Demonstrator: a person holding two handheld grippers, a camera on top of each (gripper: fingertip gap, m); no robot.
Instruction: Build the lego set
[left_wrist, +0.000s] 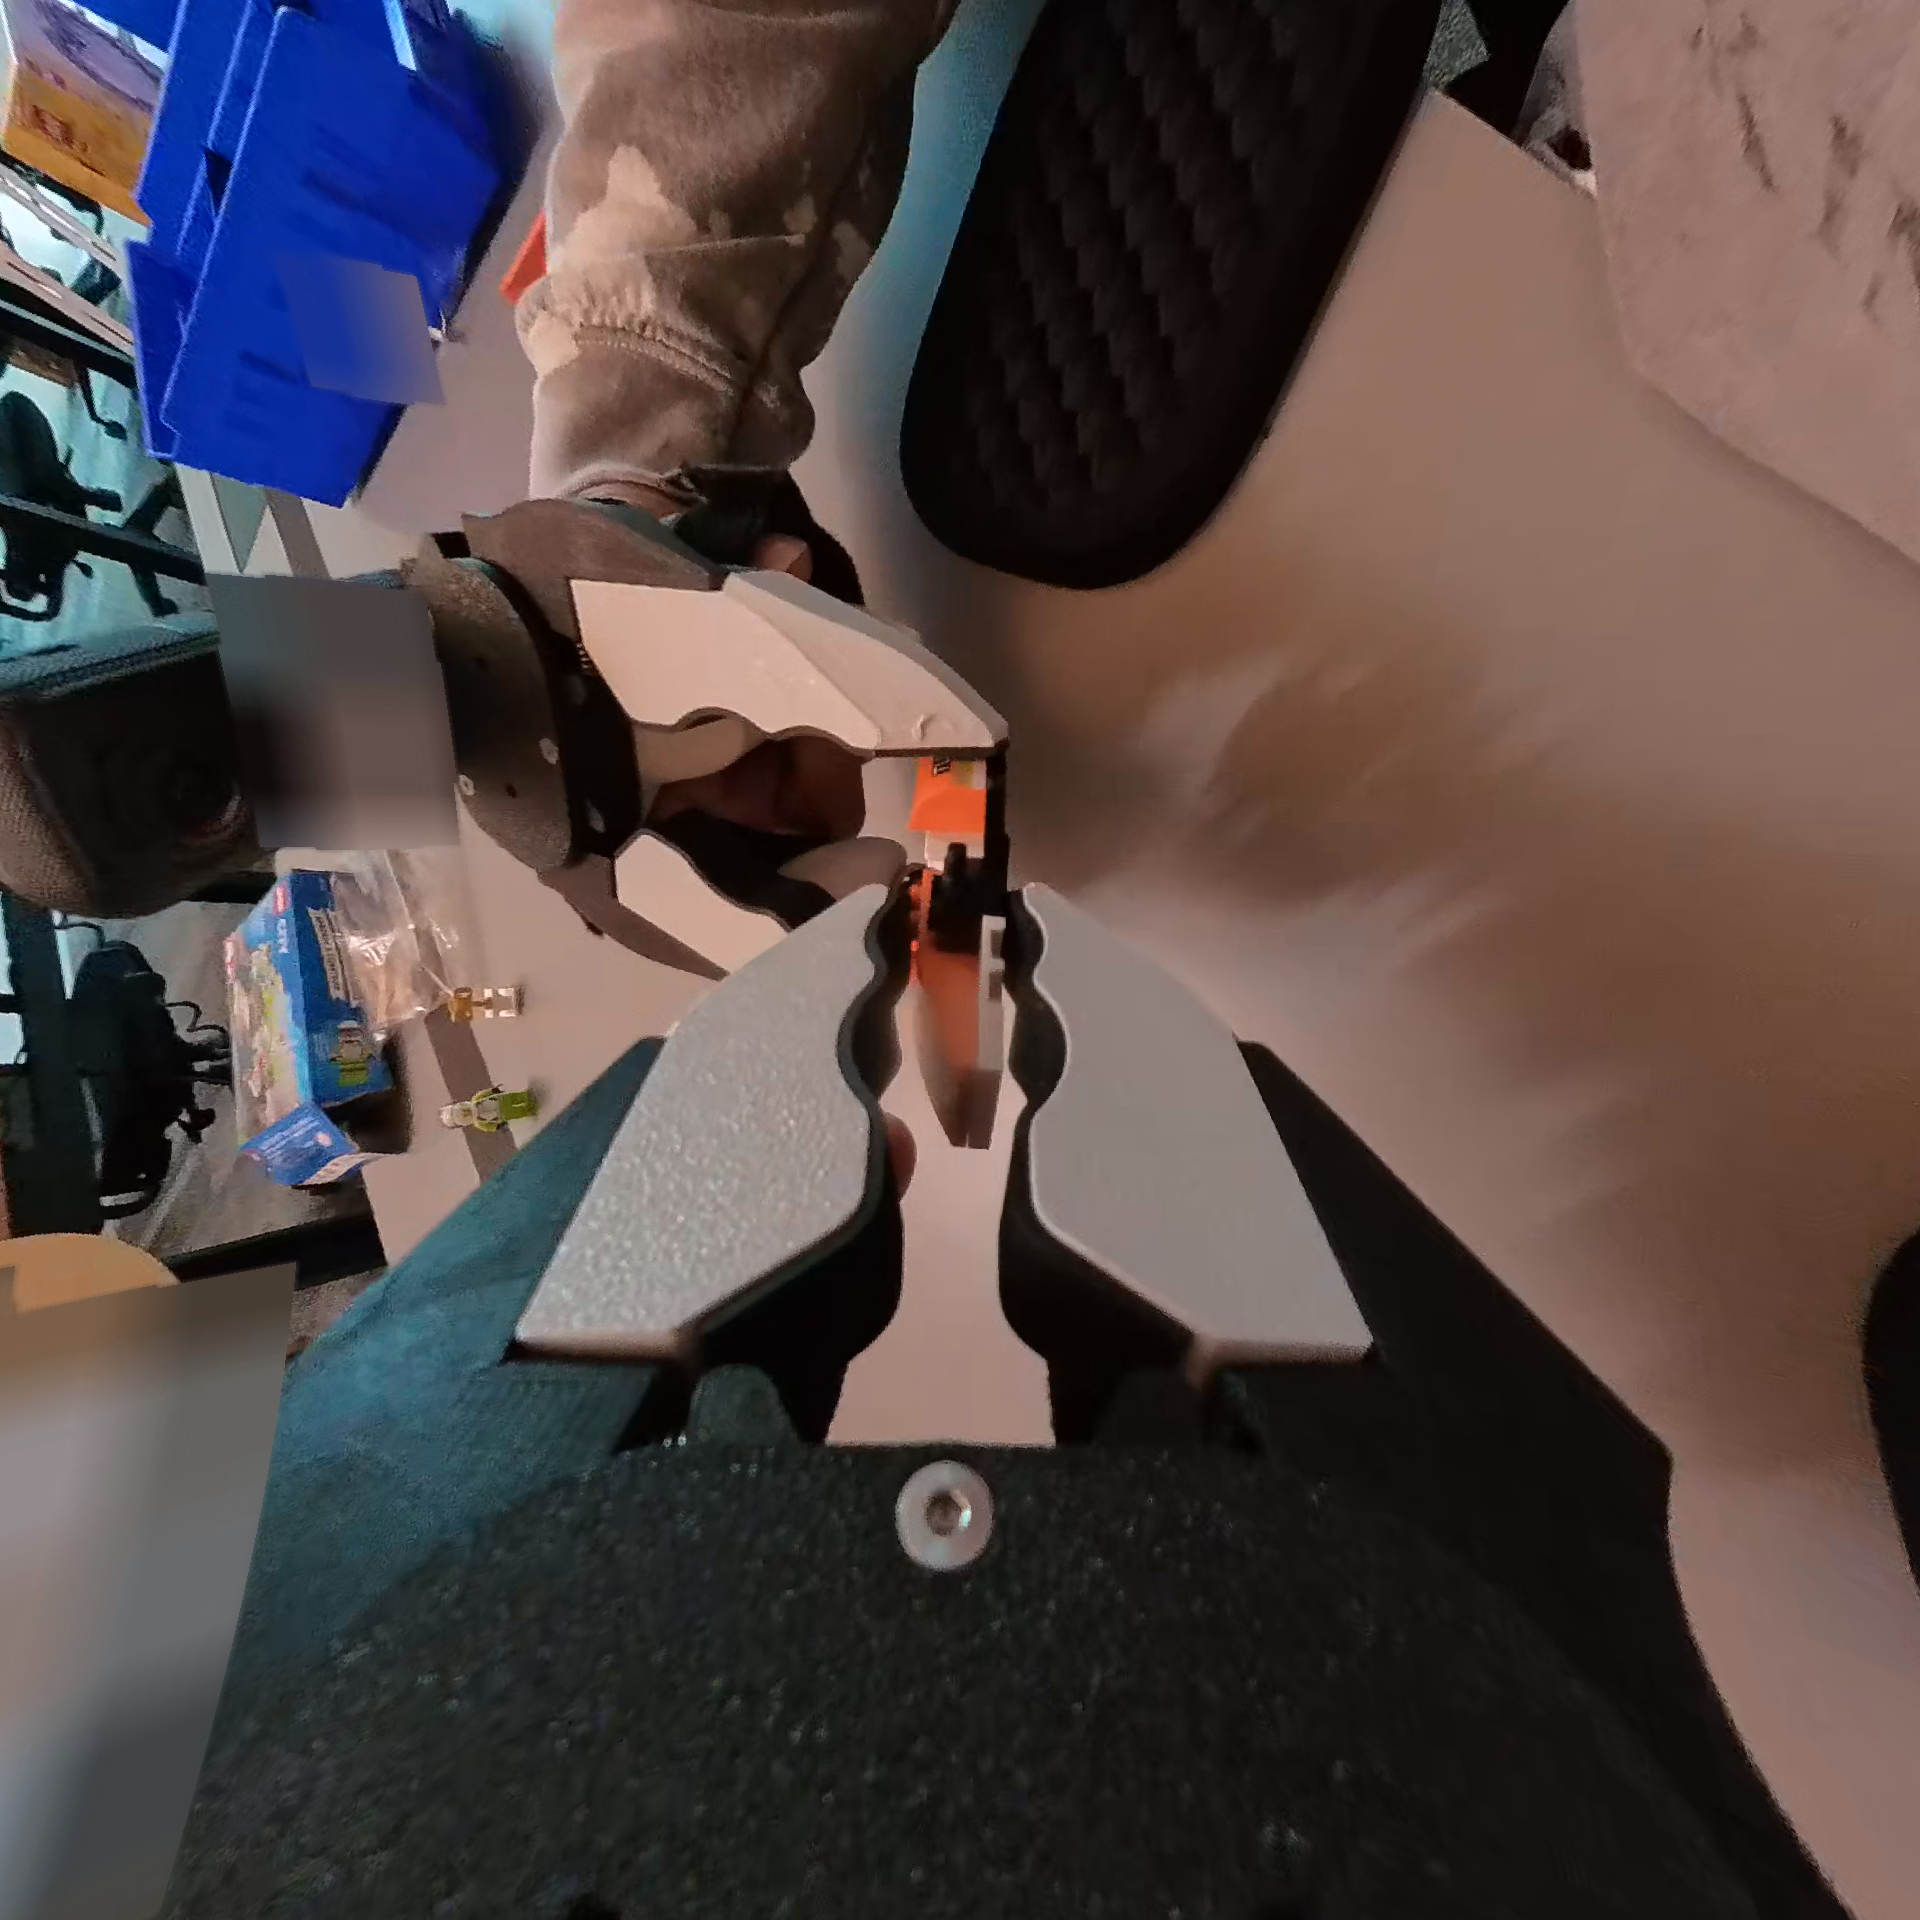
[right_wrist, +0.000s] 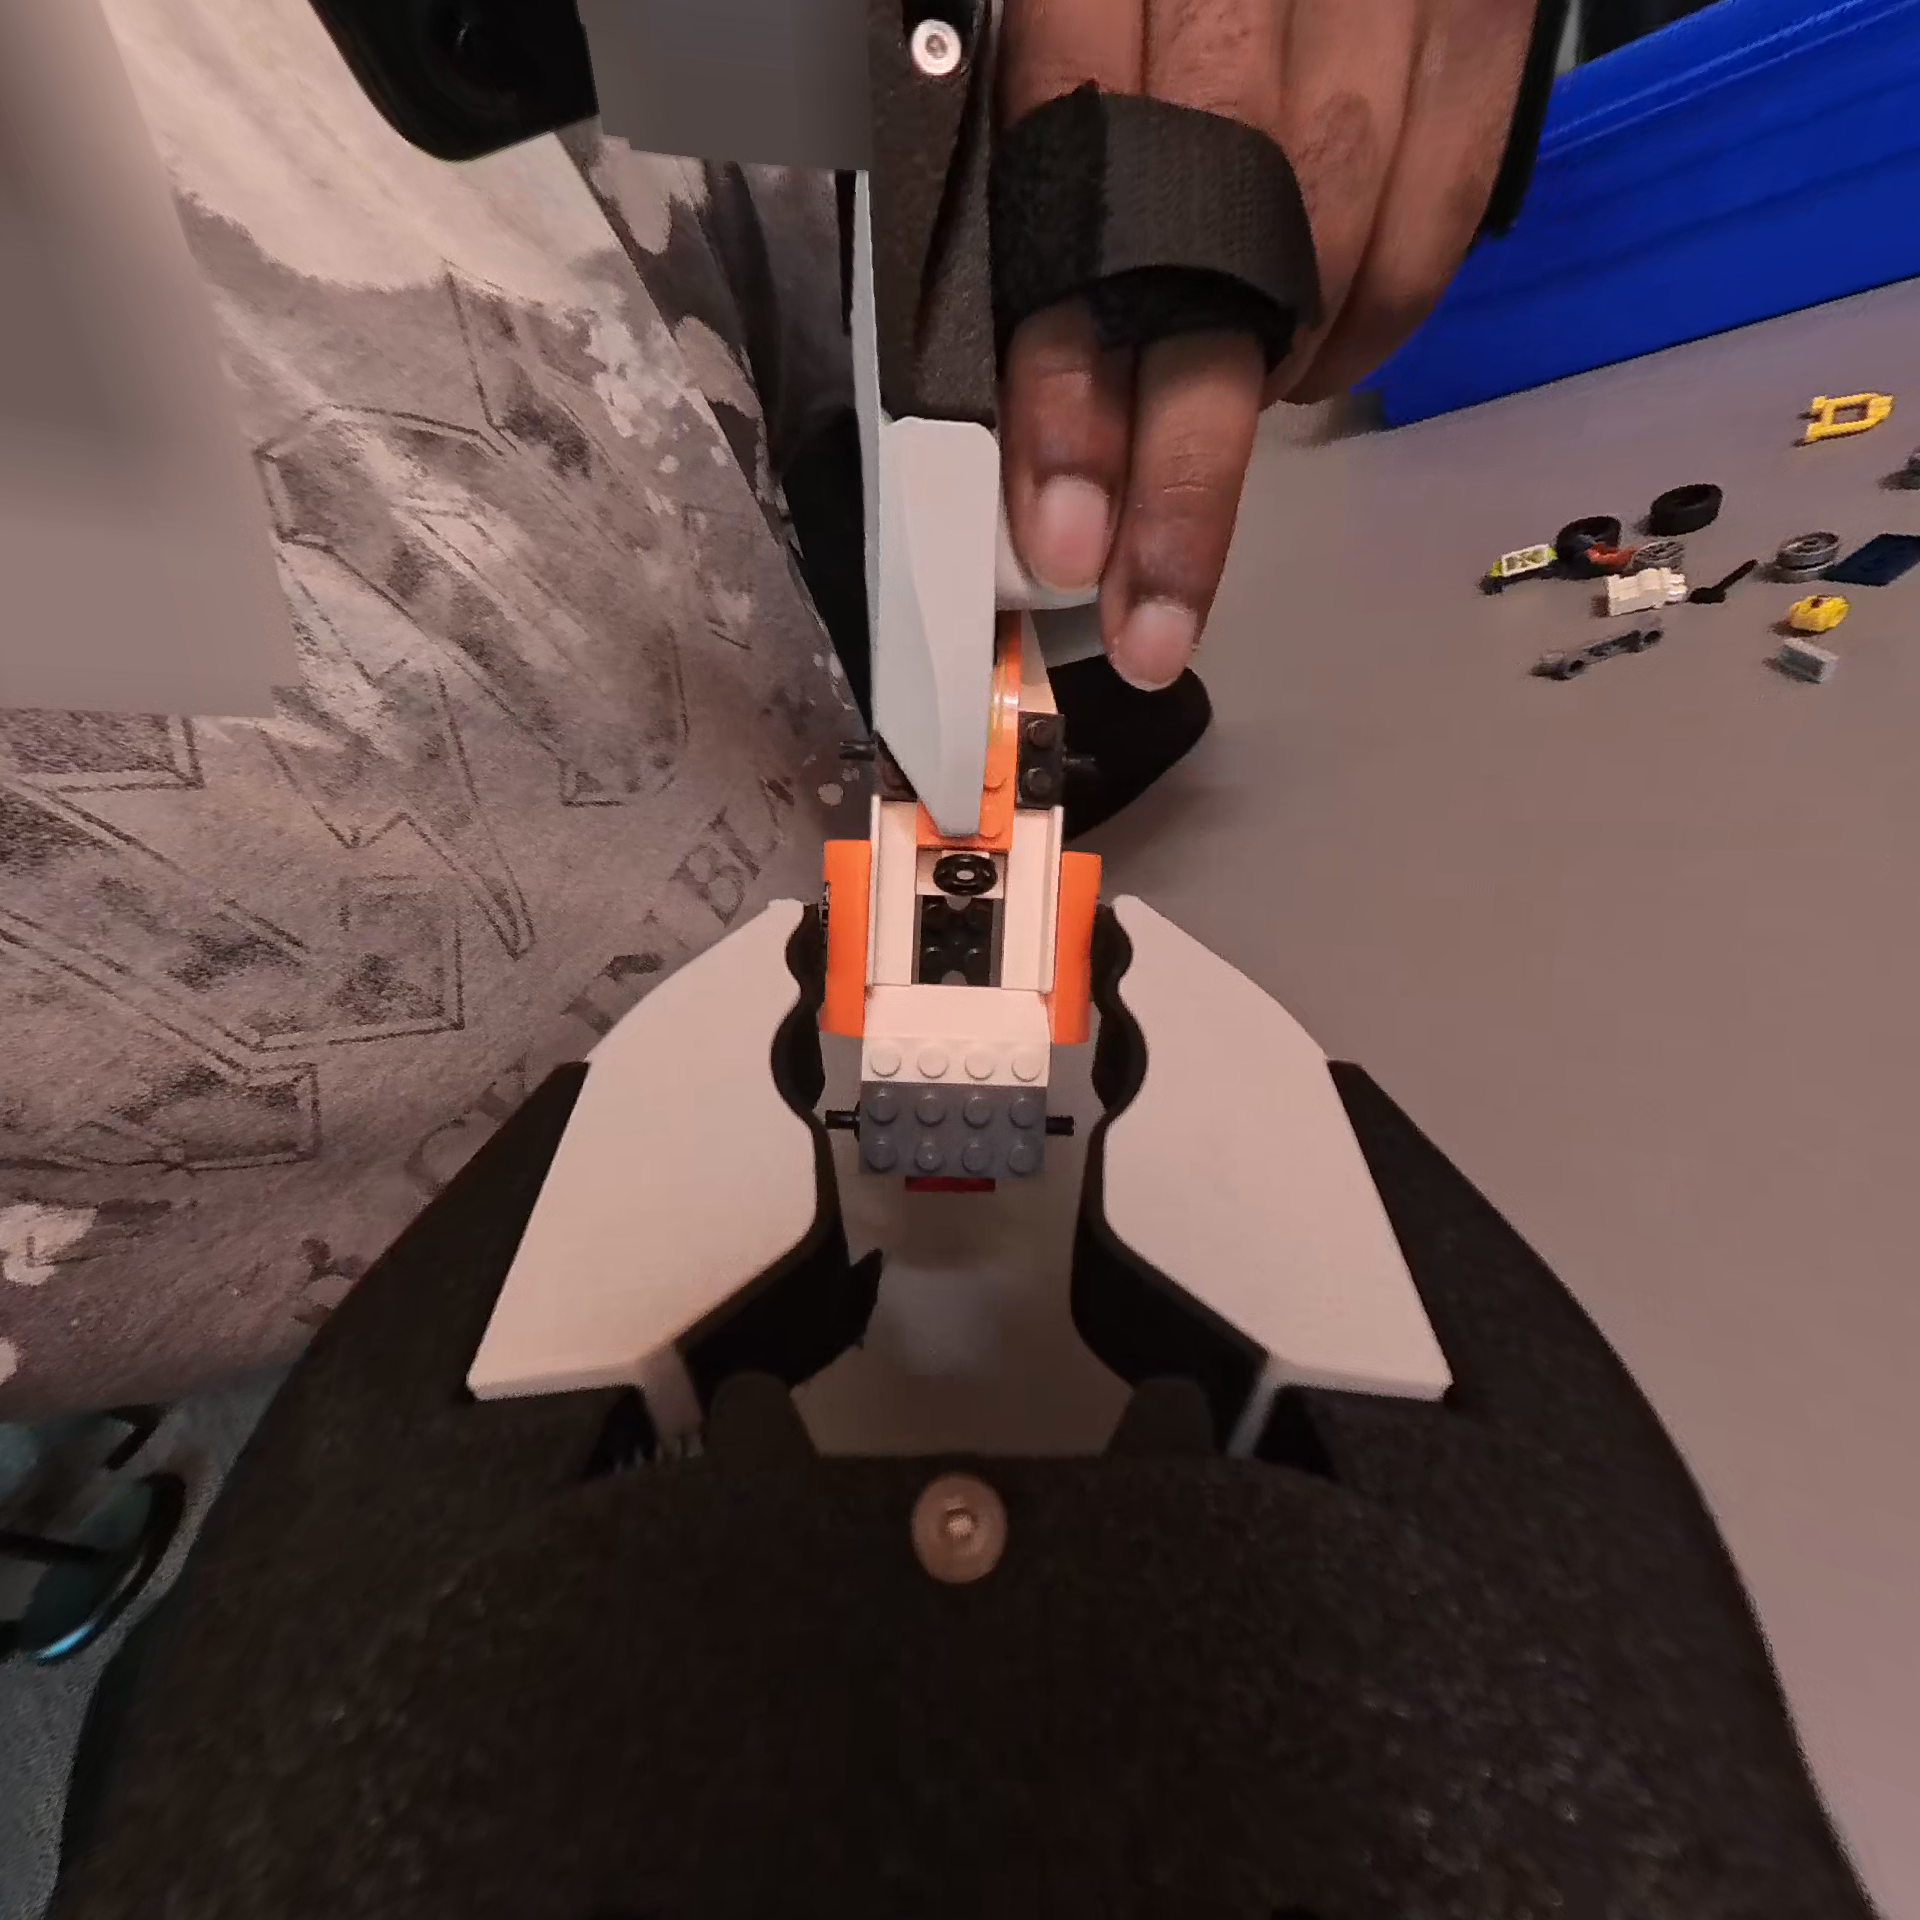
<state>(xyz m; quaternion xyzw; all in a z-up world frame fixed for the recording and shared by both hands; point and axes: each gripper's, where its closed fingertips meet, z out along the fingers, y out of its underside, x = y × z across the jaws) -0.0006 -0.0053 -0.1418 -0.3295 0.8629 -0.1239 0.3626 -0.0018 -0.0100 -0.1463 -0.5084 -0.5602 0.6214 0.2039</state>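
A set box (left_wrist: 307, 1023) and minifigure (left_wrist: 488, 1108) are shown only in the left wrist view — loose parts (right_wrist: 1673, 577) only in the right. The lego model (right_wrist: 961, 977), lifted off the tabletop (right_wrist: 1455, 987), is pinched by both the left tool (left_wrist: 951, 914) and the right tool (right_wrist: 956, 935), its long axis pointing away from the right tool, toward the left tool.

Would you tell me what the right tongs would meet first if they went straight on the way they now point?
Probably the left tongs, whose tip presses on the far end of the lego model that the right tongs grip; depth is unclear.
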